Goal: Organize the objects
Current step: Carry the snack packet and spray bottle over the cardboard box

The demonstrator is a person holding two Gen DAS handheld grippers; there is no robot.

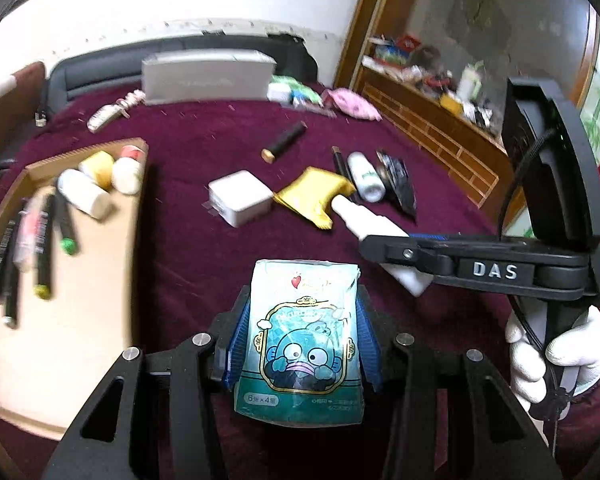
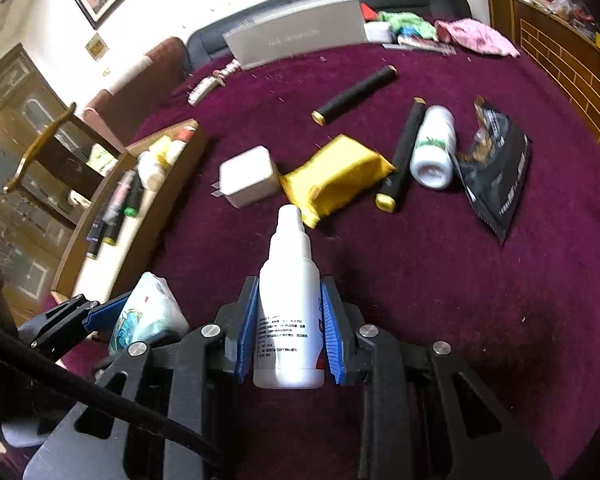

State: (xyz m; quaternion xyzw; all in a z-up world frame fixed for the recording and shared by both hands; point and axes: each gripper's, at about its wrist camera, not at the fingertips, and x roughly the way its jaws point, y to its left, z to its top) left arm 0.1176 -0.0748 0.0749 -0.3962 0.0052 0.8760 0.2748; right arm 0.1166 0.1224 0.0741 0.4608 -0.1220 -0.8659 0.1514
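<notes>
Maroon cloth-covered counter point(image 1: 204, 248), cluttered; cardboard tray point(image 1: 100, 320) at the left edge, already carrying pens and small bottles. Left gripper point(image 1: 300, 344) clamped on tissue pack point(image 1: 300, 344), pack upright between the blue pads, clear of the cloth. Right gripper point(image 2: 290, 336) clamped on white spray bottle point(image 2: 288, 300), nozzle pointing forward, base back between the pads. Both loads held side by side near the counter's front edge, tray just to the left of the tissue pack. Loose on the cloth beyond: white charger point(image 2: 248, 182), gold pouch point(image 2: 336, 176), black tube point(image 2: 354, 94), white jar point(image 2: 434, 146), black sachet point(image 2: 496, 168). Step judged: carrying both to the tray. Best done one at a time, tissue pack first into the bare near end; bottle laid flat beside the others so as not to roll. Grips kept firm until contact.
</notes>
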